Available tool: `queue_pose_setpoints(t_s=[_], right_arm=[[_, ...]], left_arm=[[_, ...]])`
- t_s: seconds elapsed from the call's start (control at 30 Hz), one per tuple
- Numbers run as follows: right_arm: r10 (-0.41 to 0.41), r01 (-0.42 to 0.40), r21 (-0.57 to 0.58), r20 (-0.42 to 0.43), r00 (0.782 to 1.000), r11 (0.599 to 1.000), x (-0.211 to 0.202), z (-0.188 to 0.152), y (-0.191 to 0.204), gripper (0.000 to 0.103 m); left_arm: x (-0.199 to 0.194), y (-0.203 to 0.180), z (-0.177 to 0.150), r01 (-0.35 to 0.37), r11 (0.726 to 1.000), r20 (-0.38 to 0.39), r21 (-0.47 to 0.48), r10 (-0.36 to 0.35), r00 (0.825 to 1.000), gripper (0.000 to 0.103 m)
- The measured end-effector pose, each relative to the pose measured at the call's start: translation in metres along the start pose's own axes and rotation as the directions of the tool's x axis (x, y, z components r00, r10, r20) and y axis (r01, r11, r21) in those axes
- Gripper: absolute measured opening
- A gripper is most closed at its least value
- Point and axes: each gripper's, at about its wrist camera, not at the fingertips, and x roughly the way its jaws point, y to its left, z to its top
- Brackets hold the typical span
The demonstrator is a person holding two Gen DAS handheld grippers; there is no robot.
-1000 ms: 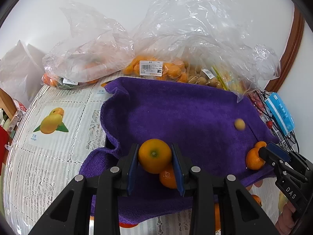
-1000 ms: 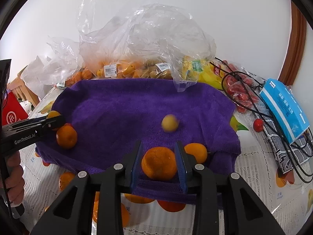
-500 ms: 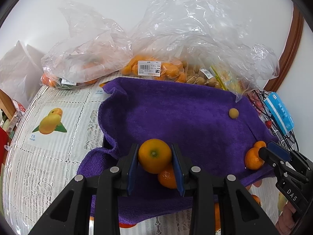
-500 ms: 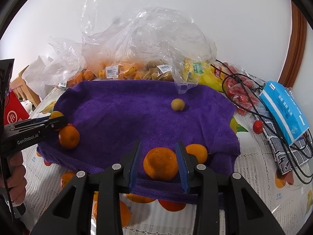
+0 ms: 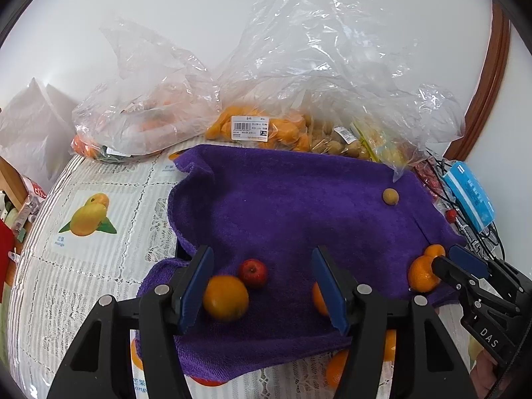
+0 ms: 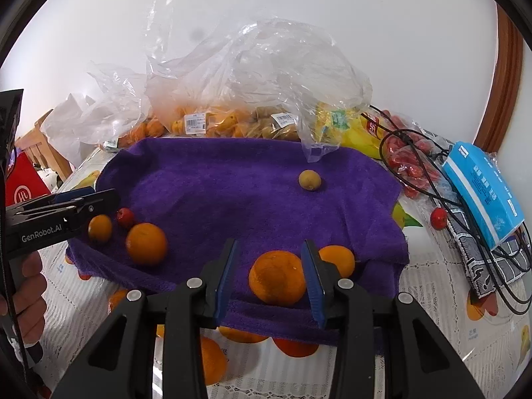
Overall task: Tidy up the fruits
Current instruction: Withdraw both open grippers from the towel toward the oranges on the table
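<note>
Opening over a fuzzy purple towel (image 5: 299, 206), left gripper (image 5: 262, 286) frees a round orange (image 5: 226, 297); right gripper (image 6: 269, 279), marked "DAS", stands spread beside a dimpled mandarin (image 6: 277, 277).

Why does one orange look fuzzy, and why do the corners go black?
In the left wrist view the orange between the opening jaws of the left gripper is smeared by motion blur; the little red fruit beside it is sharp. In both views the fisheye lens bends the edges and leaves dark corners.
</note>
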Motion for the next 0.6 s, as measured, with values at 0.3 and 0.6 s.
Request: queue_pose_setpoints(t_s=[0.3,0.6], right_arm=[[0.015,-0.016,0.012,0.045,0.999,1.000,-0.022,0.000,0.008,0.040],[0.031,-0.033,0.035,0.049,0.998,0.999,-0.053,-0.020,0.017,0.045]], left_arm=[[-0.019,-0.014,0.001,0.017,0.999,0.022,0.040,-0.018,1.000,0.060],[-0.039,-0.014,-0.019,0.012,0.997,0.004,0.080,-0.012,1.000,0.063]])
